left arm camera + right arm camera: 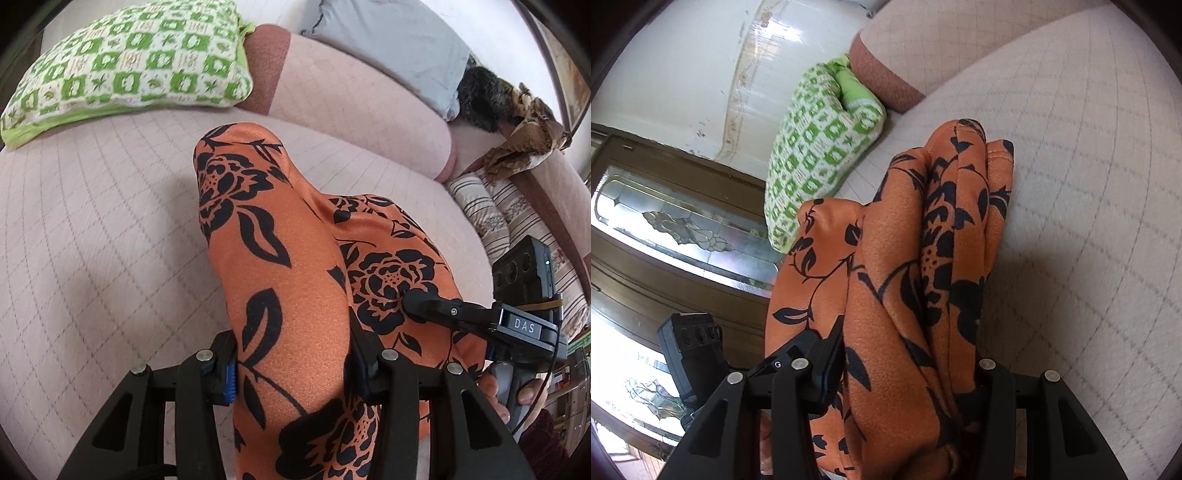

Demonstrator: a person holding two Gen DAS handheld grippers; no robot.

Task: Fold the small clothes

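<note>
From the left wrist, the left gripper (291, 373) has its fingers clamped on a bunched orange floral garment (280, 266), lifted above the quilted sofa seat (92, 229). From the right wrist, the right gripper (908, 384) pinches the same garment's gathered folds, with a green checked pillow (820, 155) beyond.

The orange garment (295, 280) is seen to be a woven cloth with a slight satin sheen and a fine grainy texture, printed with matt black flowers. The sofa cover (92, 229) is made of pale, matt quilted fabric, stitched in a diamond grid. The green checked pillow (129, 62) is covered in a soft, knit-like cloth. The left gripper (291, 373) is built of matt black plastic, with bright metal pins and ribbed blue pads (231, 382). The right gripper (908, 384) shows the same matt black plastic. The door (665, 229) is of varnished brown wood with glossy patterned glass.
</note>
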